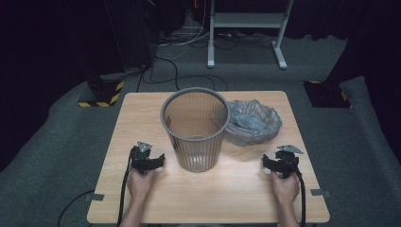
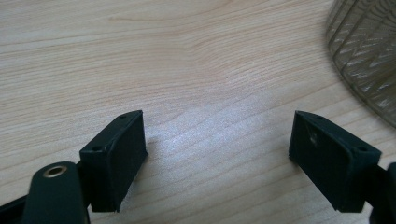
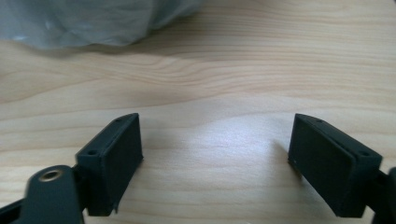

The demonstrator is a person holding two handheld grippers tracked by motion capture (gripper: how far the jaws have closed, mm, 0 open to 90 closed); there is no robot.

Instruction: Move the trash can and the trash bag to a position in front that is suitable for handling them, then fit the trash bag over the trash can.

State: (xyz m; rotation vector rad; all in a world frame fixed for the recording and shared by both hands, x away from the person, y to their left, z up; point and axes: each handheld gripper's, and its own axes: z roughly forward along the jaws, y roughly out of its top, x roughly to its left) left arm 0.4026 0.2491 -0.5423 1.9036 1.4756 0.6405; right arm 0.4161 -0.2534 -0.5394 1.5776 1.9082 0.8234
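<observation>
Grey ribbed plastic wastebasket [image 1: 195, 128] stands upright mid-worktop [image 1: 236, 189], crumpled translucent grey plastic bag [image 1: 253, 121] touching its right side; left tool [image 1: 149, 160] and right tool [image 1: 280, 163] rest released near the front edge

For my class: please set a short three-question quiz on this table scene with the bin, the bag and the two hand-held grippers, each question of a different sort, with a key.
1. True or false: the crumpled plastic bag lies inside the wastebasket.
2. Multiple choice: the wastebasket stands (A) upright on the table, (B) tipped on its side, (C) upside down.
3. Fill in: the jaws of the left gripper and of the right gripper stand ____ with only bare wood between them.

Key: 1 false, it lies on the table against the basket's right side; 2 A; 3 open.
</observation>
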